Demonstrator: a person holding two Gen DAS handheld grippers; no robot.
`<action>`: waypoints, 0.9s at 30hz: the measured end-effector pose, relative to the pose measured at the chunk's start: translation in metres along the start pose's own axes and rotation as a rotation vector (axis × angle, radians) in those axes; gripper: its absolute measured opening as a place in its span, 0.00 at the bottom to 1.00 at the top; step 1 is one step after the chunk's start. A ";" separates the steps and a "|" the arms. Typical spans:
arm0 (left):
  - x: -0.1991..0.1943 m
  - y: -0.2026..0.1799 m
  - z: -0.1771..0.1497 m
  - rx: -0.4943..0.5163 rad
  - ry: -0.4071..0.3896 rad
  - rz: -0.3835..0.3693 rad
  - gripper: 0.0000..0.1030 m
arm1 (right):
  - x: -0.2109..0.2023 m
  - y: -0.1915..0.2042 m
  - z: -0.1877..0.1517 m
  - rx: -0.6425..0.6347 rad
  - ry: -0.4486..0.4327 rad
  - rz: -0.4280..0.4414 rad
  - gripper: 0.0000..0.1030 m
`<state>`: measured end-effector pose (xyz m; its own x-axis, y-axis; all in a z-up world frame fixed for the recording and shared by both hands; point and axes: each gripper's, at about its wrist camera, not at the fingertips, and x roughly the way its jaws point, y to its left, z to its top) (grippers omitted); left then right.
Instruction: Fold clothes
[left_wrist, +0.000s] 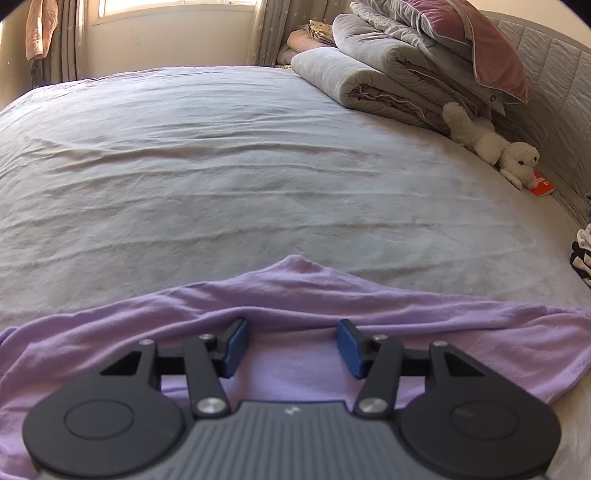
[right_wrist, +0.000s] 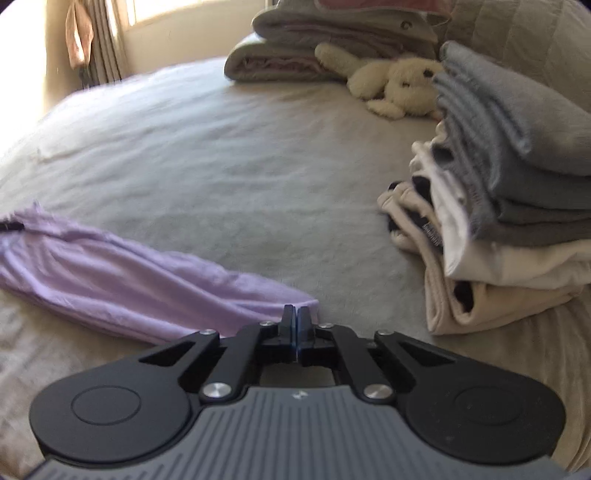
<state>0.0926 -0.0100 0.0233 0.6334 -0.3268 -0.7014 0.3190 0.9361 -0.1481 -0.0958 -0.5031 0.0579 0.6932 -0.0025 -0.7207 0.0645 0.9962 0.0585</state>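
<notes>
Left gripper: jaws apart over the lilac garment, gripping nothing. Right gripper: jaws together at the garment's end; whether cloth is pinched, cannot tell. Garment lies rumpled at the bed's near edge, unfolded. Folded stack near the right edge looks done.

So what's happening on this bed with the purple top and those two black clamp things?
A person is folding laundry with a hand-held gripper in each hand. The lilac garment lies spread on the bed. The left gripper sits open over it, gripping nothing. The right gripper is shut at the garment's end; whether it pinches cloth is unclear. A stack of folded clothes sits to the right.
</notes>
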 end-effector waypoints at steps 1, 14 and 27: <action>0.000 0.000 0.000 0.008 0.004 0.000 0.53 | -0.003 -0.002 -0.001 0.012 -0.004 0.013 0.00; 0.000 -0.004 -0.001 0.033 0.020 -0.002 0.57 | 0.028 -0.020 0.017 0.123 0.015 0.004 0.56; -0.002 0.007 0.003 -0.030 -0.002 0.003 0.54 | -0.023 -0.011 0.027 0.080 -0.259 0.013 0.03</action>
<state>0.0956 -0.0029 0.0261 0.6359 -0.3245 -0.7002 0.2957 0.9405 -0.1674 -0.0931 -0.5164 0.0924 0.8542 -0.0222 -0.5194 0.1036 0.9863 0.1282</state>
